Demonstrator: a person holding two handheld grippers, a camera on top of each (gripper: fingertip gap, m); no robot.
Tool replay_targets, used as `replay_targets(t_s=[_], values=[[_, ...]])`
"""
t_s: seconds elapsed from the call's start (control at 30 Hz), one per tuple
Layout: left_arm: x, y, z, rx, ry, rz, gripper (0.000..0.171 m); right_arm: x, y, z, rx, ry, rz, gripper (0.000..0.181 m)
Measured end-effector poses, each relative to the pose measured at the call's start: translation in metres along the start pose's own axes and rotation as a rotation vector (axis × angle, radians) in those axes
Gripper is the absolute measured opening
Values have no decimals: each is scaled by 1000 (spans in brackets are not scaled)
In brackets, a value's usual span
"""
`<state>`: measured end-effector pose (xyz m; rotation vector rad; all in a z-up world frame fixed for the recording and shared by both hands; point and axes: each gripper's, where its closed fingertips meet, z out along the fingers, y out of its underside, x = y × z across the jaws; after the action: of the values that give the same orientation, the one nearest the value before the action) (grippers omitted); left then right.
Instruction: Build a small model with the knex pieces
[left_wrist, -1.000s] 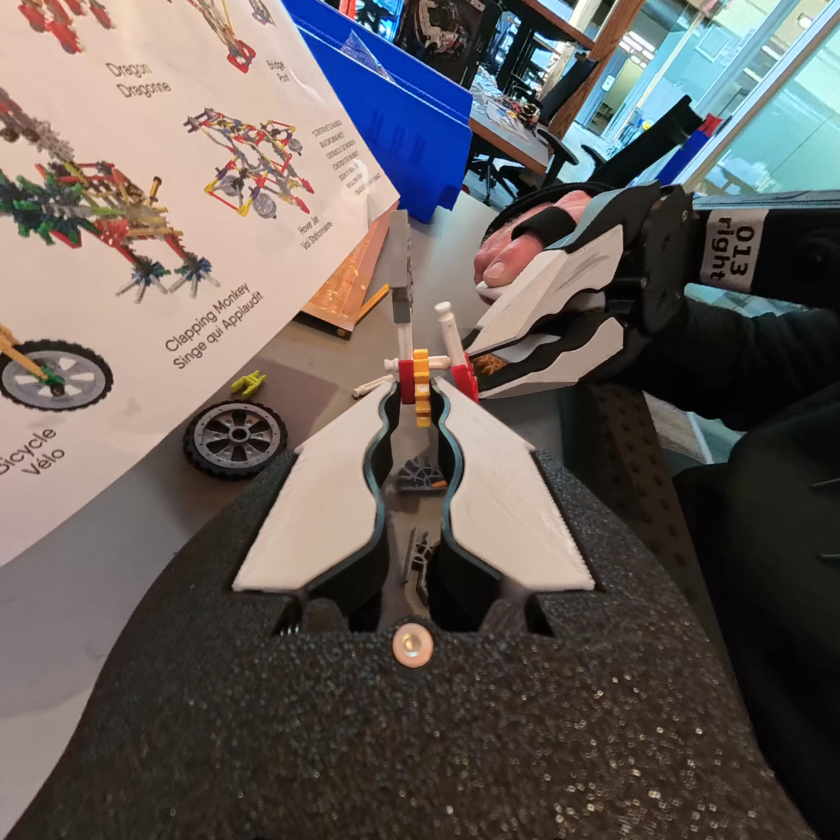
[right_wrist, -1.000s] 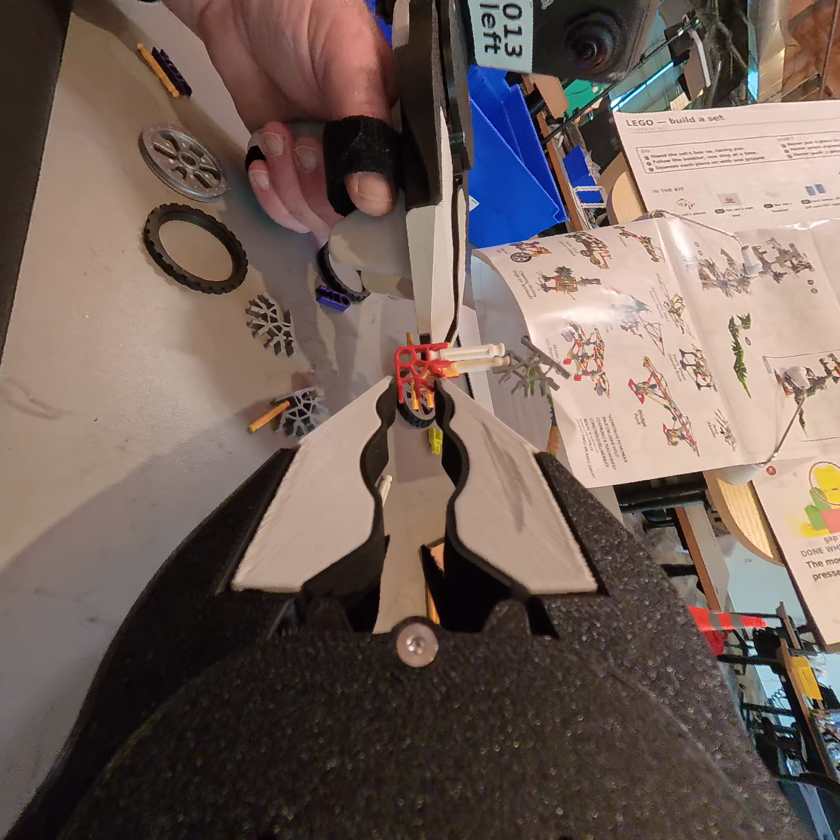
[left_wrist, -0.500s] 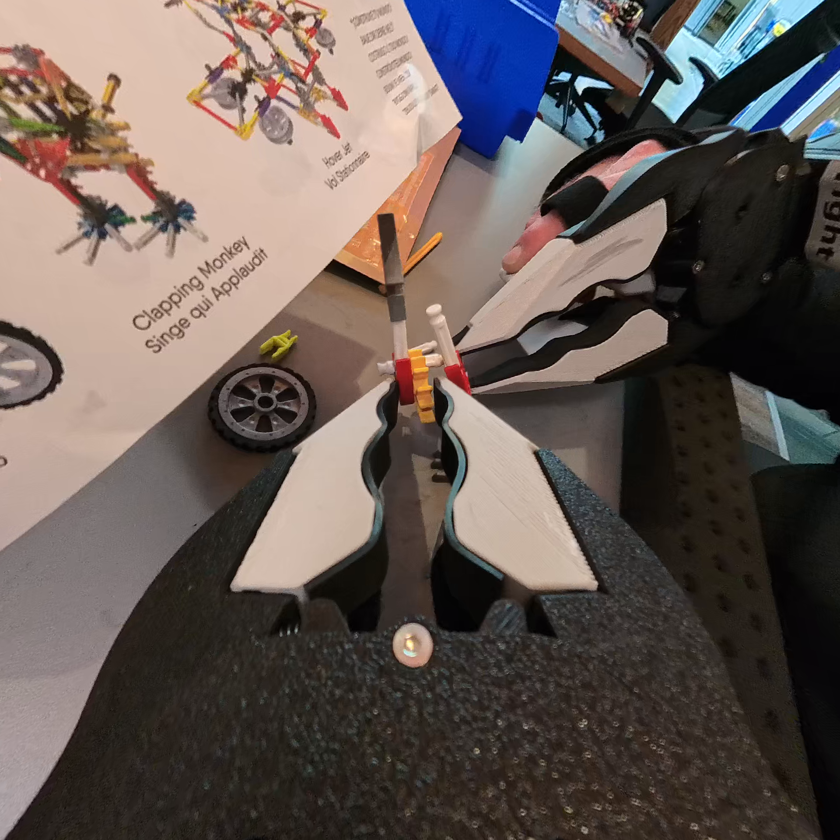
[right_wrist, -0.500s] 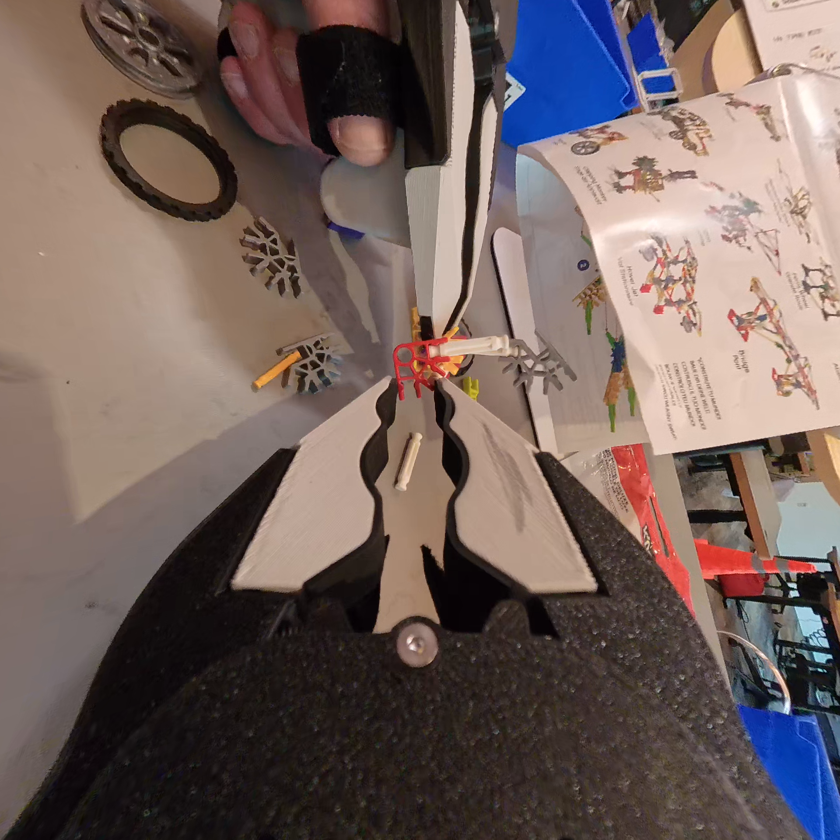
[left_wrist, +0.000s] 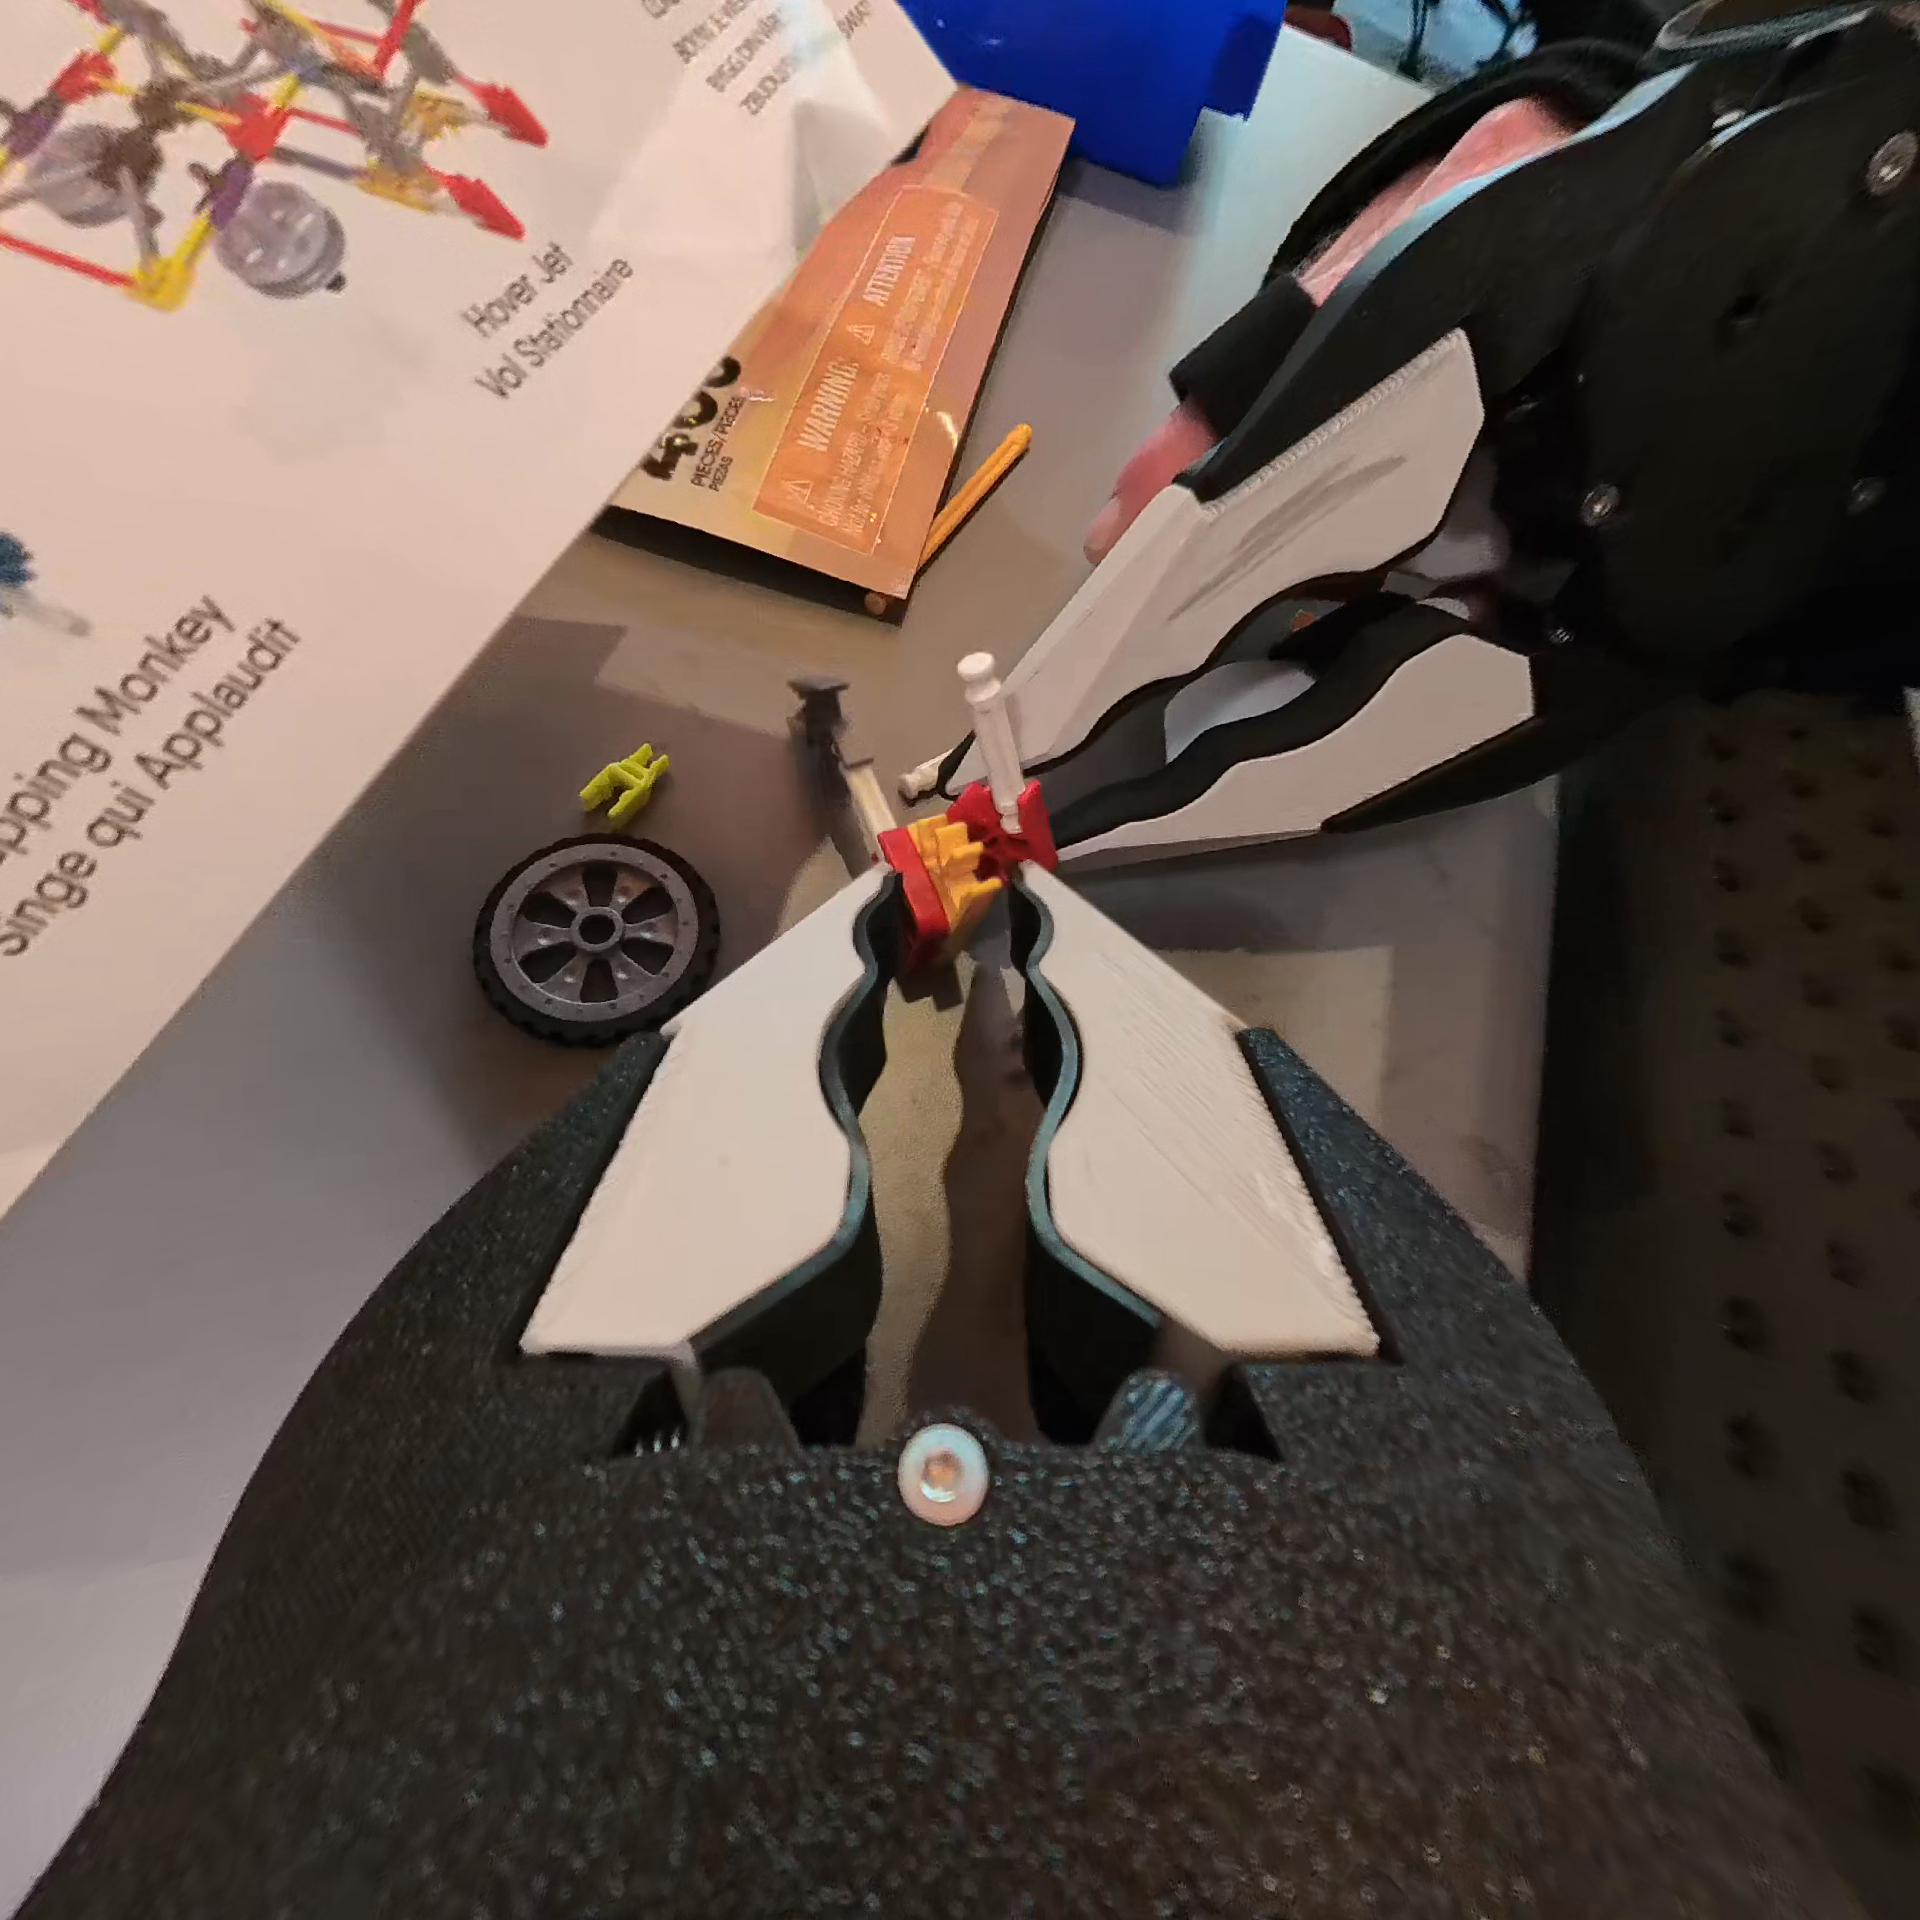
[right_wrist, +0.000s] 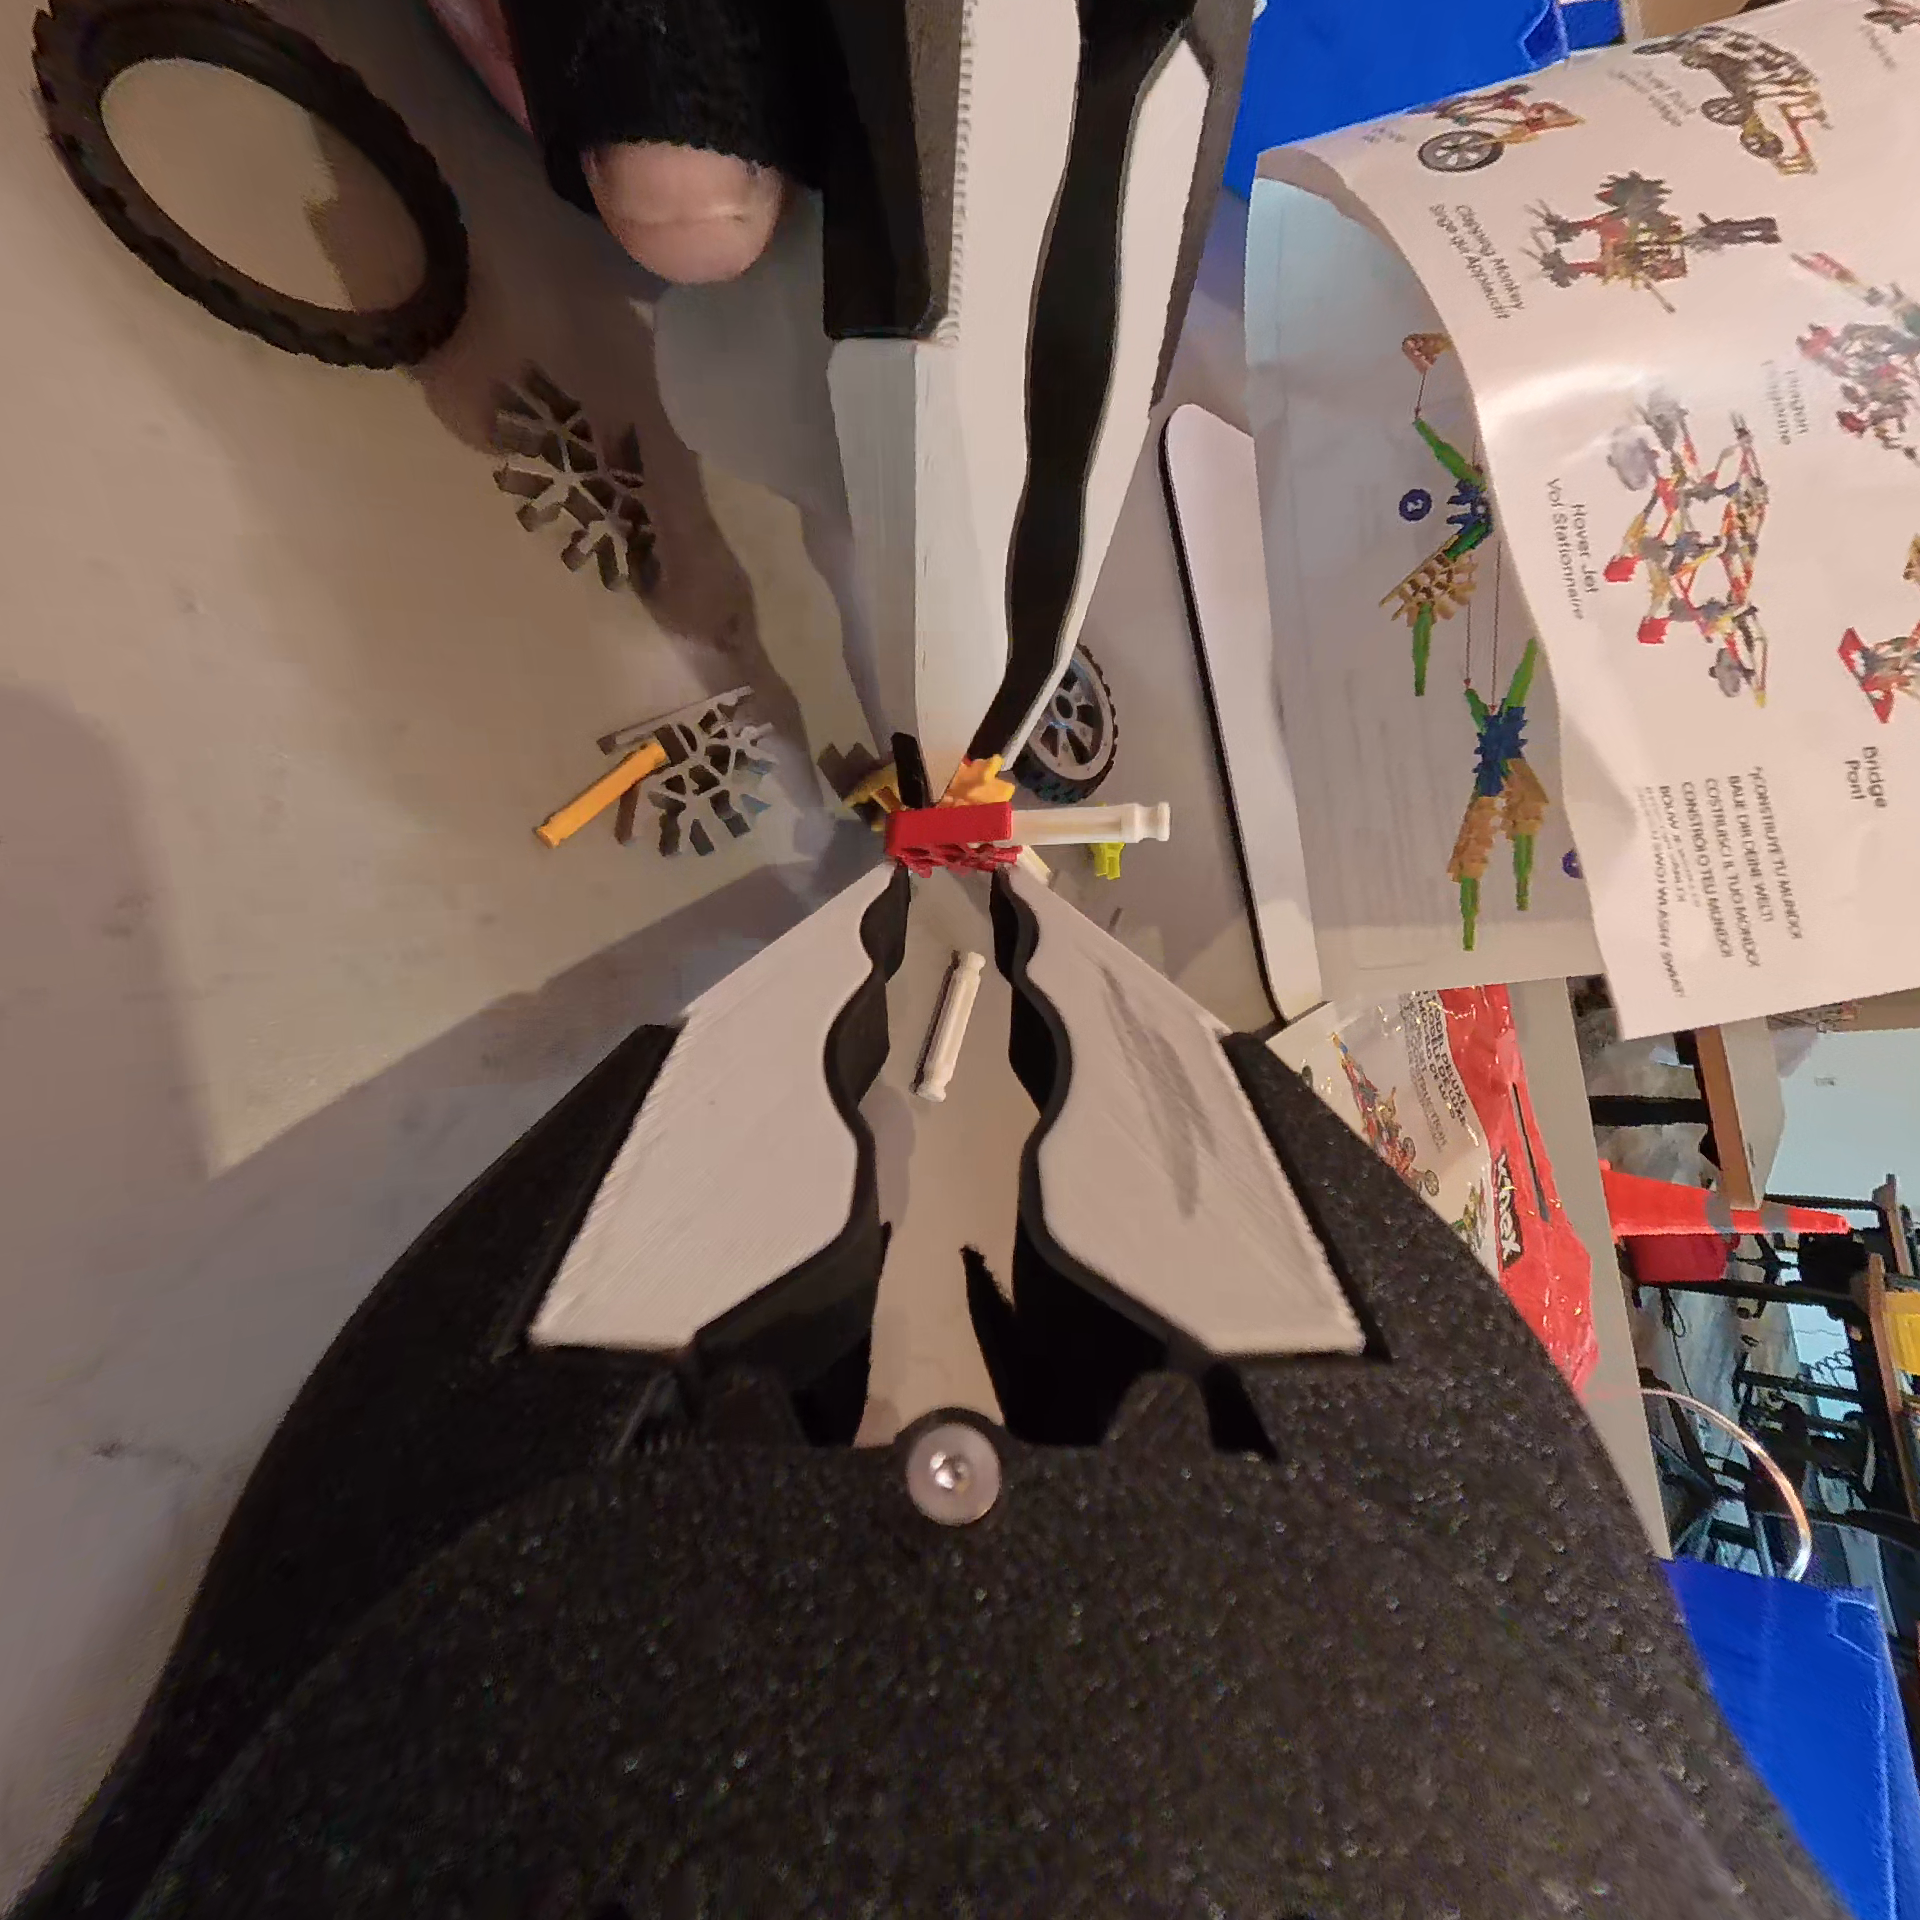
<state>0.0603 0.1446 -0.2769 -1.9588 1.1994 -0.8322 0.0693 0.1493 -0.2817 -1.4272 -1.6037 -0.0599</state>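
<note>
I work at a grey tabletop (right_wrist: 260, 935) in what looks like a lab or maker workshop. Loose construction-toy parts lie scattered on it: a small spoked wheel (left_wrist: 594, 940), a bare black tyre (right_wrist: 244, 182), grey snowflake connectors (right_wrist: 577, 483). A printed building guide (left_wrist: 260, 343) stands propped beside blue storage bins (left_wrist: 1091, 73). Farther off I see an orange traffic cone (right_wrist: 1714, 1216) and equipment racks (right_wrist: 1849, 1351).

Left gripper (left_wrist: 951, 899) is nearly closed, tips pinching. Right gripper (right_wrist: 948, 878) meets it tip to tip from the side, jaws likewise narrowed. A hand (left_wrist: 1351, 343) grips the right one.
</note>
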Motion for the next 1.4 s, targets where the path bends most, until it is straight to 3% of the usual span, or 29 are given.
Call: replay_targets(t_s=[0.17, 0.4, 0.6, 0.77, 0.9, 1.07, 1.13, 1.2, 1.4], values=[[-1, 2, 2, -27, -26, 40, 17, 2, 0, -3, 12, -10, 37, 0], [-1, 5, 2, -47, -34, 74, 16, -5, 2, -8, 48, -123, 166, 1], [-5, 7, 1, -60, -55, 88, 16, -18, -15, -22, 127, -237, 195, 23], [-5, 14, -3, -115, -63, 136, 16, -31, -4, -10, 36, -253, 118, 23], [3, 18, -12, -159, -42, 191, 16, -34, -4, -9, 33, -277, 134, 8], [28, 30, -12, -231, 41, 279, 16, -34, -3, -9, 37, -284, 155, 8], [27, 34, -5, -254, 11, 318, 17, -34, -4, -9, 41, -287, 161, 8], [26, 31, -2, -241, -6, 313, 6, -35, -5, -10, 47, -295, 165, 8], [26, 26, -4, -220, -5, 319, 5, -34, -5, -12, 60, -298, 160, 13]])
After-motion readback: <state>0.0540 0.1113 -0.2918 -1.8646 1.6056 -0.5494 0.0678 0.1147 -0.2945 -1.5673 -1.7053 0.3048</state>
